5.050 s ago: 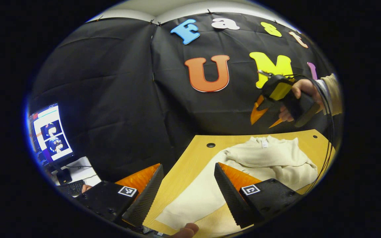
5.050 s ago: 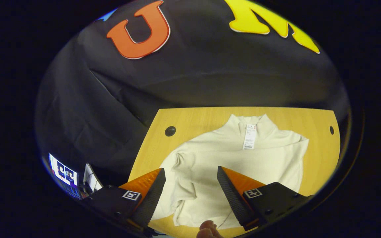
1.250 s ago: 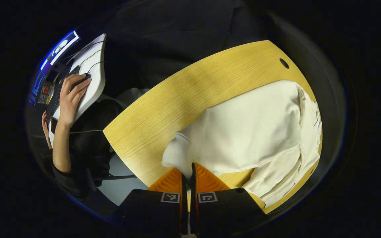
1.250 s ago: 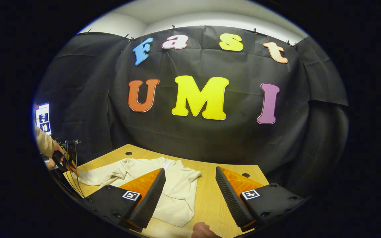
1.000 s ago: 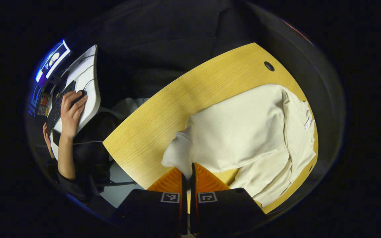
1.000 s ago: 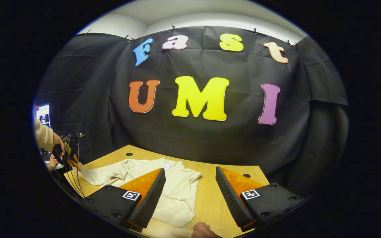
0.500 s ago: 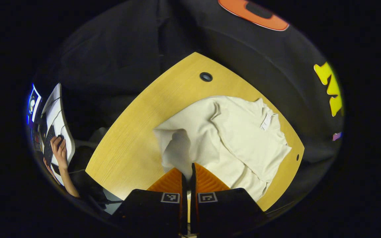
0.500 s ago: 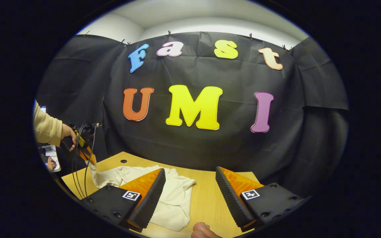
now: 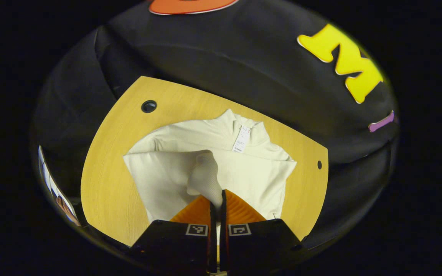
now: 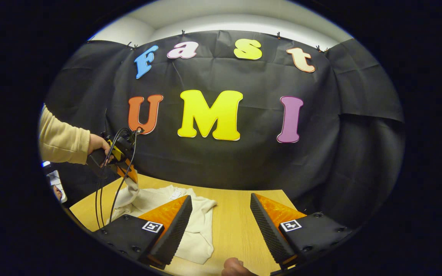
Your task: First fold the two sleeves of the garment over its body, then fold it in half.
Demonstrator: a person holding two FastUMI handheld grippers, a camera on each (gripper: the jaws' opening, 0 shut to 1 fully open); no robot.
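Note:
A cream long-sleeved garment (image 9: 259, 176) lies flat on the wooden table (image 9: 106, 172), collar and white label (image 9: 241, 138) toward the wall. My left gripper (image 9: 217, 203) is shut on the cuff of one sleeve (image 9: 205, 176), which hangs lifted above the garment's body. In the right gripper view, a hand holds the left gripper (image 10: 129, 175) at the far left, and the sleeve (image 10: 127, 195) rises from the garment (image 10: 198, 234) to it. My right gripper (image 10: 221, 222) stands open above the table's right part, beside the garment, with nothing between its fingers.
Two round cable holes (image 9: 149, 106) (image 9: 319, 165) sit near the table's far corners. Cables (image 10: 106, 199) dangle from the left gripper over the table's left edge. A person's cream-sleeved arm (image 10: 61, 142) reaches in from the left. Bare wood (image 10: 232, 230) lies right of the garment.
The left gripper, shut on the cuff, has risen and carried the sleeve from the table's left edge inward over the garment's body. The right gripper has stayed open and nearly still.

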